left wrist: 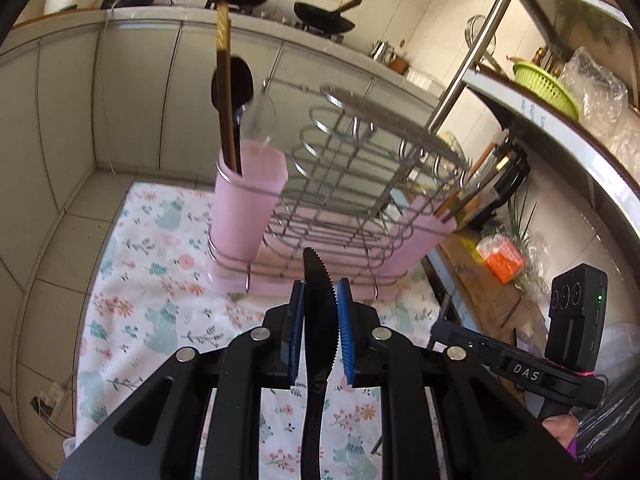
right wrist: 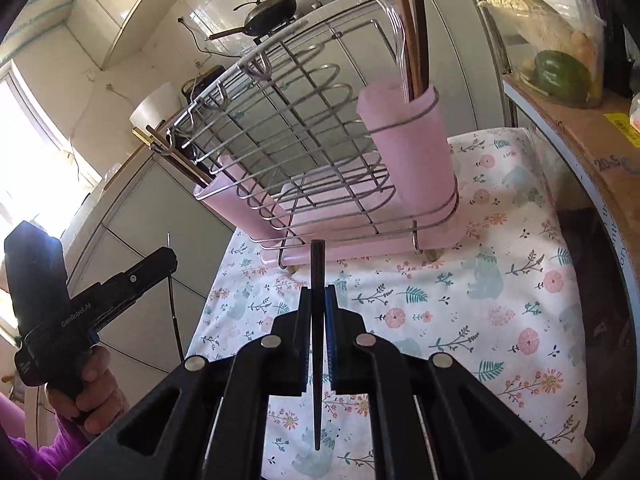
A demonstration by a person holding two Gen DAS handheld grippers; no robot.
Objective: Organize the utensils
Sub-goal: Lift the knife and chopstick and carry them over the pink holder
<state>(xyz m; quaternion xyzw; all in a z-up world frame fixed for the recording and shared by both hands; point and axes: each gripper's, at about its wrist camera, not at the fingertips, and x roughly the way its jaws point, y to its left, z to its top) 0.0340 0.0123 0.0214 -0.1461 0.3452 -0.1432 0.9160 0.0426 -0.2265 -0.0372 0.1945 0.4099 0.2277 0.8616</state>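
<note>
Floral cloth (left wrist: 160,248) is carrying wire rack (left wrist: 352,168).
Left gripper (left wrist: 320,296) is pinching black knife (left wrist: 318,320); right gripper (right wrist: 318,300) is pinching dark chopstick (right wrist: 317,340).

The left gripper (left wrist: 320,296) points forward and downward, its blue-padded fingers (left wrist: 343,320) clamped on a thin black item; the right gripper (right wrist: 318,300) sits at 3 o'clock of it, tilted likewise, pads nearly together on a slim dark stick, with a hand (right wrist: 94,392) gripping the left handle
</note>
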